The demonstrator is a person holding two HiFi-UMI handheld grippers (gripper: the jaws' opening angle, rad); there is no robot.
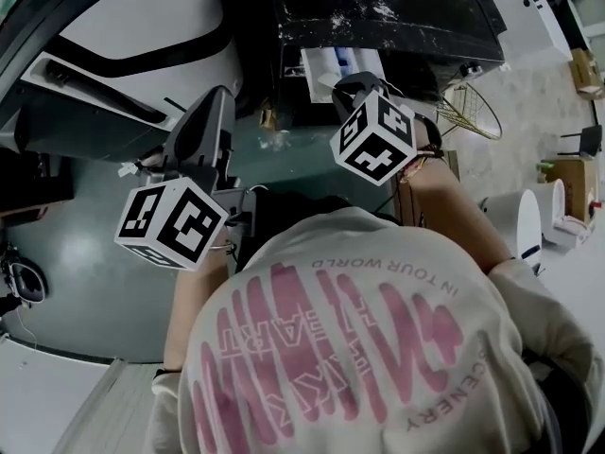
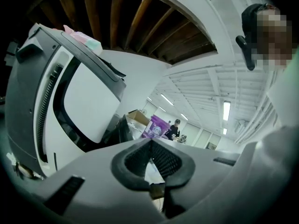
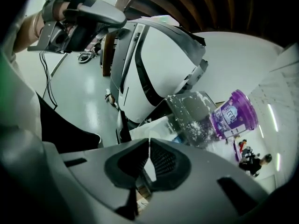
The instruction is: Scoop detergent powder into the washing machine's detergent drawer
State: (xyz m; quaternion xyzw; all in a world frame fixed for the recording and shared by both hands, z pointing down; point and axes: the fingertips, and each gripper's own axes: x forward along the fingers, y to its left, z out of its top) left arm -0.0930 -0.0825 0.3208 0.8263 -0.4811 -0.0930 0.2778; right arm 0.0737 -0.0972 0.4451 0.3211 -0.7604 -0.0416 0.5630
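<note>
The purple detergent tub [image 3: 233,115] stands on the washing machine's black top [image 3: 191,118], which is dusted with white powder. The white detergent drawer [image 1: 340,69] is pulled out below that top's front edge. My right gripper [image 3: 149,141] is shut with nothing between its pads and points at the drawer and tub. It shows in the head view as a marker cube just before the drawer [image 1: 354,85]. My left gripper [image 2: 150,141] is also shut and empty. It is held up to the left [image 1: 213,112], with the tub [image 2: 158,126] far off beyond its tips.
A large white and grey curved machine [image 1: 132,36] fills the left side. A gold wire basket [image 1: 470,112], a cardboard box [image 1: 577,183] and a white round thing [image 1: 525,220] lie to the right. My own shirt covers the lower head view. A person [image 2: 175,129] stands far back.
</note>
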